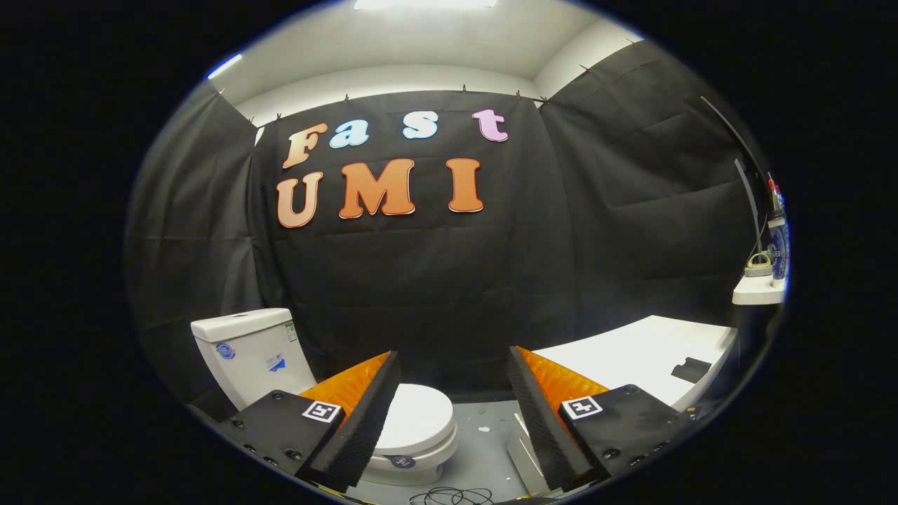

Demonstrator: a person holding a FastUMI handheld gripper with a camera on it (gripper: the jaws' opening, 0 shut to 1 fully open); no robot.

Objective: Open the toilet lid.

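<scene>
Your gripper (452, 414) hangs spread above the floor; the toilet (414, 428), lid down, sits ahead-left, tank (249, 347) behind it; a table (631, 351) stands right.

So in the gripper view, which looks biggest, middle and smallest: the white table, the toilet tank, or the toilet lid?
Apparent size, biggest first, seen past the open gripper:
1. White table
2. Toilet tank and toilet lid, which look too alike to rank, since the fingers hide part of each.

Left finger (365, 414) hides part of the closed toilet lid (421, 419)
</scene>
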